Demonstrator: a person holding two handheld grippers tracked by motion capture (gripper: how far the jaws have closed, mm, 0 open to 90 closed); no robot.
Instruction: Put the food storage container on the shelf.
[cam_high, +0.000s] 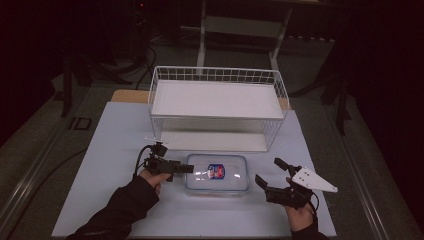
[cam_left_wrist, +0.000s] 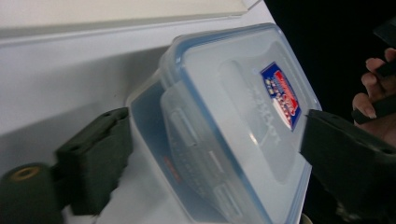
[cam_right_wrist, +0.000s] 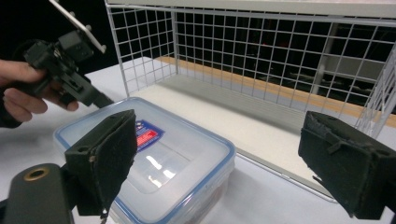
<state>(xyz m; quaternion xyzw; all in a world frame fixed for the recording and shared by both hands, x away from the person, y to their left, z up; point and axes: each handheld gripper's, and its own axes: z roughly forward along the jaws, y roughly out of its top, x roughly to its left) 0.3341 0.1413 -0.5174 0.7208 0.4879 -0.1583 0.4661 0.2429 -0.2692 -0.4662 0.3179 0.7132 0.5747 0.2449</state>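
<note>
A clear plastic box with a blue-rimmed lid and a red and blue label (cam_high: 217, 173) lies flat on the white table, near its front. My left gripper (cam_high: 188, 169) reaches in level from the left to the box's left end. In the left gripper view its jaws stand wide apart on either side of that end of the box (cam_left_wrist: 233, 116), over the side latch, with no clear press on it. My right gripper (cam_high: 268, 170) hovers open just right of the box. Its jaws hold nothing, and the box (cam_right_wrist: 144, 154) lies ahead of them and to the left.
A white wire rack (cam_high: 215, 100) with a flat shelf stands on the table (cam_high: 115, 150) behind the box; its mesh wall (cam_right_wrist: 280, 51) rises close ahead of the right gripper. Dark floor and a metal frame surround the table.
</note>
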